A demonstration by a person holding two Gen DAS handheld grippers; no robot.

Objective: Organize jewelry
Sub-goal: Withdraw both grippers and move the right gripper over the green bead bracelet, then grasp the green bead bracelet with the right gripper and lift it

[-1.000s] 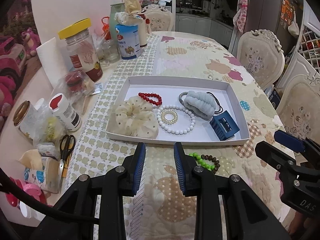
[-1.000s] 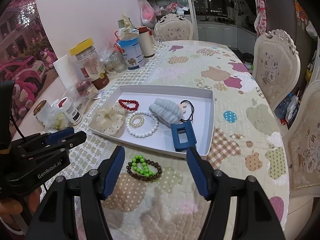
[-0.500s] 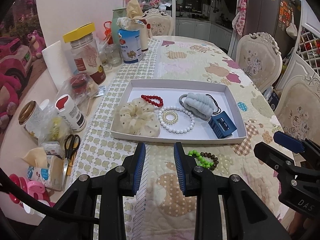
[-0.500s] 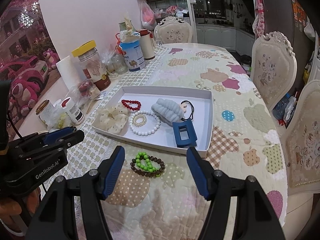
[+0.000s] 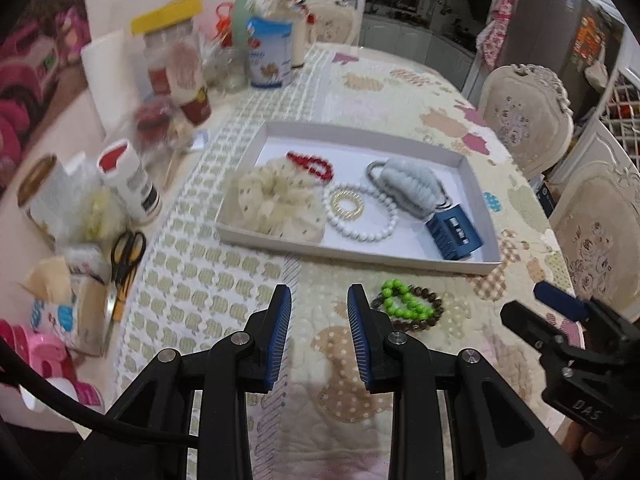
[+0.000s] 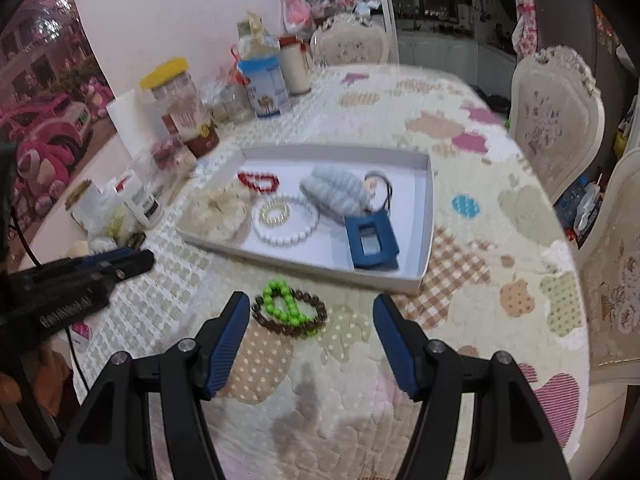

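Note:
A white tray on the table holds a cream scrunchie, a red bead bracelet, a white bead bracelet around a gold ring, a grey scrunchie and a blue claw clip. A green bead bracelet lies on a brown bead bracelet on the cloth in front of the tray. My left gripper is open and empty, just left of them. My right gripper is open wide and empty, with the bracelets between its fingertips' line.
Jars, bottles, a blue tin, a paper roll, scissors and tissue packs crowd the table's left side. Cream chairs stand along the right edge. The patterned cloth covers the table.
Both grippers have pulled back and risen a little; the tray and bracelets sit farther off and the views tilt and blur. Nothing was taken hold of.

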